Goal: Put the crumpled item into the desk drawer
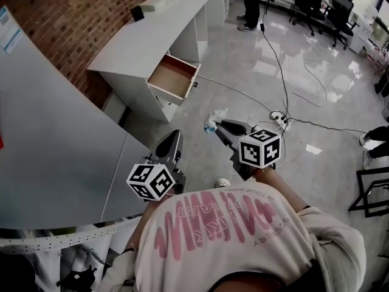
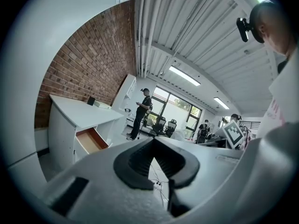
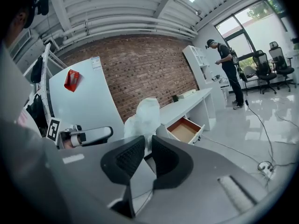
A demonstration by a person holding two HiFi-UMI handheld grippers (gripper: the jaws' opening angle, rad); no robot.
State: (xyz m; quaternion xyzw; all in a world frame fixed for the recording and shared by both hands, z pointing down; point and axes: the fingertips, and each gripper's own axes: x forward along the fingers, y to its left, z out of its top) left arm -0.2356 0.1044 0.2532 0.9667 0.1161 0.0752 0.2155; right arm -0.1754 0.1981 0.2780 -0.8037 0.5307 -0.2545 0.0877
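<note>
Risk of dropping crumpled wad (image 3: 147, 110) short of open drawer (image 3: 183, 130): sits pinched by one edge in right tool (image 3: 148, 143). Left tool (image 2: 153, 143) closed, empty.

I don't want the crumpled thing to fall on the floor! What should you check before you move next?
1. Is the crumpled item pinched in the right gripper? Ok.
2. Is the desk drawer pulled open? Ok.
3. Is there room in the drawer? Ok, its bottom looks bare.
4. Is the right gripper over the drawer? Not ok, open floor lies between them.
5. Is the floor safe to walk on? Not ok, a power strip and cables lie on it.
6. Is the left gripper out of the way? Ok, its jaws are together with nothing in them.
</note>
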